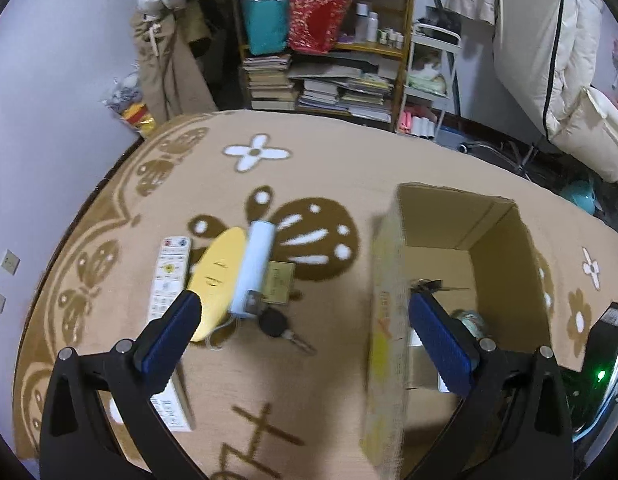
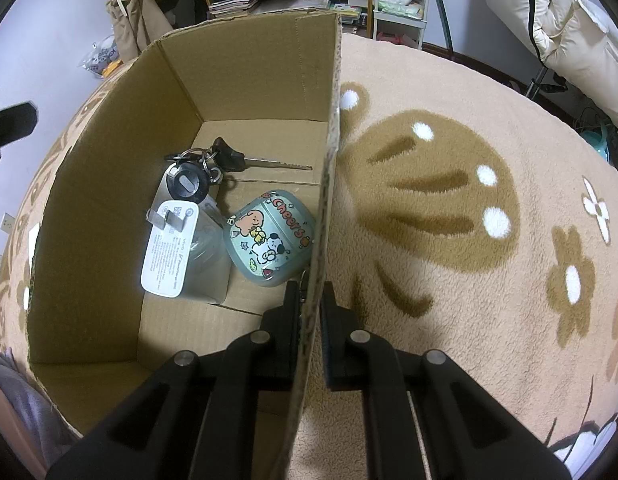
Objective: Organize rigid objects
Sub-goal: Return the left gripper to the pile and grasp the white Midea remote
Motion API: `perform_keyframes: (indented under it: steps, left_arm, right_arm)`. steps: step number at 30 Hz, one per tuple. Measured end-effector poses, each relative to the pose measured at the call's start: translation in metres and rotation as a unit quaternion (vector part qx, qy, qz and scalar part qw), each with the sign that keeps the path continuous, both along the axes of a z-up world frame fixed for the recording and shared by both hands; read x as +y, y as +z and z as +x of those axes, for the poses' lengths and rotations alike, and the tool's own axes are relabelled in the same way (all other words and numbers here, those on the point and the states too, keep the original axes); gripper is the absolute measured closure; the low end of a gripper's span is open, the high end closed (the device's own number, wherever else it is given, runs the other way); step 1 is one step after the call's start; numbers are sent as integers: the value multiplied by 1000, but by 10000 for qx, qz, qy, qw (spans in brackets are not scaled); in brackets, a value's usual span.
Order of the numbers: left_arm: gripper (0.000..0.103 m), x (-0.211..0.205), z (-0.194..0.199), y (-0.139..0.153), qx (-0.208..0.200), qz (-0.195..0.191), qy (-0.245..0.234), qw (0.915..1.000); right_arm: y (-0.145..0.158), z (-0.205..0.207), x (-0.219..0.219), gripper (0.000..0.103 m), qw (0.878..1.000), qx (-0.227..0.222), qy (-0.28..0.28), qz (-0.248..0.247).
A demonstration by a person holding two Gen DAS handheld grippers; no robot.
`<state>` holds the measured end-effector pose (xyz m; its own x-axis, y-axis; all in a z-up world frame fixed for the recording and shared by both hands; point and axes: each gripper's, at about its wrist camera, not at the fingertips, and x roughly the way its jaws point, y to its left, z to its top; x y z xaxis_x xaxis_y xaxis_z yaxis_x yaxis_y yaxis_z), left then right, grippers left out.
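An open cardboard box (image 1: 505, 232) (image 2: 109, 160) stands on a tan patterned blanket. Inside it lie a bunch of keys (image 2: 213, 162), a white charger (image 2: 169, 248) and a green cartoon case (image 2: 271, 236). My right gripper (image 2: 311, 300) is shut on the box's right wall (image 2: 329, 152). My left gripper (image 1: 305, 312) is open and holds nothing; it straddles the box's near-left wall (image 1: 385, 320). To the left of the box on the blanket lie a white remote (image 1: 167, 280), a yellow oval object (image 1: 215, 276), a pale blue cylinder (image 1: 255, 264), a gold card (image 1: 279, 282) and a black key (image 1: 279, 326).
A shelf (image 1: 325, 40) with books, bags and bottles stands beyond the blanket's far edge. A white quilted cover (image 1: 549, 52) hangs at the right. A black device with a green light (image 1: 601, 364) sits just right of the box. Bare blanket (image 2: 449, 240) spreads right of the box.
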<state>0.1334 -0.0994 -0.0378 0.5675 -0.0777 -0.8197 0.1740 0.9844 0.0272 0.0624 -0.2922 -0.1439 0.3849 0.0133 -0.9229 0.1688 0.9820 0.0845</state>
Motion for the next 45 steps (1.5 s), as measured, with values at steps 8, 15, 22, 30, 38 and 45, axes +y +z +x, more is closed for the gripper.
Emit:
perform_keyframes:
  steps: [8,15,22,30,38,45]
  left_arm:
    - [1,48,0,-23,90,-22,457,9989]
    - [1,84,3,-47,240,19,891,9957]
    - [1,111,6,-75,509,94,1302,9901]
    - [2,144,9,-104,900,-219,1874,9779]
    - [13,159,12,-127,1327,-139,2108,9684]
    - [21,163,13,-143,1607,-120,2262,9607]
  right_arm:
    - [0,0,-1,92,10000,-9,-12,28]
    - [0,0,-3,92,10000,-9,-8,26]
    - [0,-1,-3,92,10000,-9,-7,20]
    - [0,-1,-3,92,10000,-9,-7,25]
    - [0,-1,-3,92,10000,-9,-4,20]
    - [0,-1,-3,92,10000,-9,-7,24]
